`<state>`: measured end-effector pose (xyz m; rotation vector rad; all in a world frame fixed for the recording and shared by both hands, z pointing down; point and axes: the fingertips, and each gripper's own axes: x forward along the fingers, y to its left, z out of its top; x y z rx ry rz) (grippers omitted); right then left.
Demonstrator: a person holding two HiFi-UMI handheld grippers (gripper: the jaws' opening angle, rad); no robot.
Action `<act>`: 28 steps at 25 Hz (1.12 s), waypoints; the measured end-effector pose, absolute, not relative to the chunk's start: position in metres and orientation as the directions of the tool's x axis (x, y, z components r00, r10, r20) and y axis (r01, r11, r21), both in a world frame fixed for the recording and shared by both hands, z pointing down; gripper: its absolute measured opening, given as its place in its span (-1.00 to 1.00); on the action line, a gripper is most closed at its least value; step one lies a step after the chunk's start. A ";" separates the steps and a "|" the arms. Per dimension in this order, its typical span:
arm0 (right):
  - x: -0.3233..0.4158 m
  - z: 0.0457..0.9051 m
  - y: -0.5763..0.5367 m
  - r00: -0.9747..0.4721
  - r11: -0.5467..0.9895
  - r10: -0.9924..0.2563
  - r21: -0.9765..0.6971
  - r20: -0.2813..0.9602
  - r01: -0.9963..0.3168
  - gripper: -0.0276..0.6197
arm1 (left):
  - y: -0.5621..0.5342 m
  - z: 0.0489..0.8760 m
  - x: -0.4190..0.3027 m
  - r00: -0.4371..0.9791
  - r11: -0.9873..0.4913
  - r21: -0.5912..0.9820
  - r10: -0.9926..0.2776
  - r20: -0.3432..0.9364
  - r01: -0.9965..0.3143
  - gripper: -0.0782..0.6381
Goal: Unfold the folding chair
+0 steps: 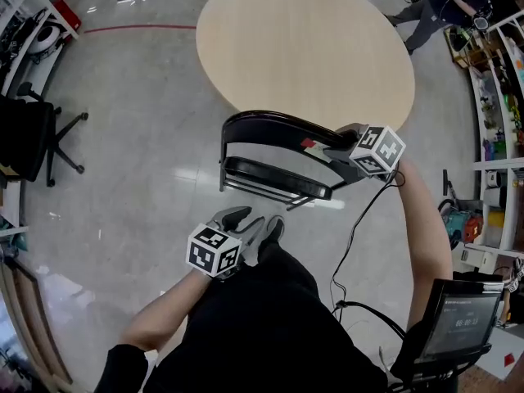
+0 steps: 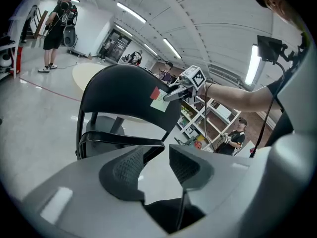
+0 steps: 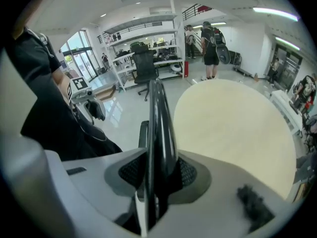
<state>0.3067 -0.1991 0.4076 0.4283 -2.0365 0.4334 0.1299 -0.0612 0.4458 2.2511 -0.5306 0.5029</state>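
Chair point(image 1: 274, 173) stands on the floor point(image 1: 139, 137) just by the near edge of the round table point(image 1: 311, 39), its seat seemingly close to the back. On the back's top rim the right gripper point(image 1: 337, 150) has its jaws clenched; the left gripper point(image 1: 255, 222) hangs just short of the seat's front edge, jaws apart and empty. The step looks like steadying the back. Next, the left jaws probably need to take the seat edge and press it down. Legs and hinge are hidden beneath the seat, so how far it is open is hard to tell

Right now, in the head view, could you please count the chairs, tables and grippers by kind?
folding chair: 1
office chair: 1
round table: 1
grippers: 2, left gripper and right gripper
Total: 5
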 end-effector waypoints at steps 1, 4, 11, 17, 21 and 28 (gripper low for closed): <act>0.306 0.411 -0.197 -0.463 0.876 -0.101 -0.142 0.881 -0.461 -0.57 | -0.061 0.447 0.131 0.836 -0.627 0.586 -0.210 0.506 -0.513 -0.31; 0.306 0.410 -0.194 -0.457 0.880 -0.071 -0.159 0.887 -0.447 -0.64 | -0.058 0.449 0.129 0.832 -0.625 0.589 -0.193 0.520 -0.512 -0.31; 0.305 0.408 -0.191 -0.424 0.888 -0.042 -0.161 0.905 -0.430 -0.64 | -0.059 0.460 0.130 0.824 -0.632 0.586 -0.155 0.545 -0.507 -0.32; 0.306 0.421 -0.184 -0.327 0.921 -0.045 -0.087 0.944 -0.379 -0.64 | -0.072 0.465 0.147 0.829 -0.645 0.584 -0.142 0.542 -0.493 -0.32; 0.307 0.418 -0.184 -0.325 0.920 -0.047 -0.085 0.945 -0.382 -0.64 | -0.090 0.468 0.157 0.809 -0.757 0.457 -0.157 0.566 -0.467 -0.32; 0.306 0.416 -0.176 -0.331 0.920 -0.040 -0.094 0.943 -0.381 -0.64 | -0.124 0.515 0.202 0.710 -0.971 0.065 -0.121 0.694 -0.230 -0.23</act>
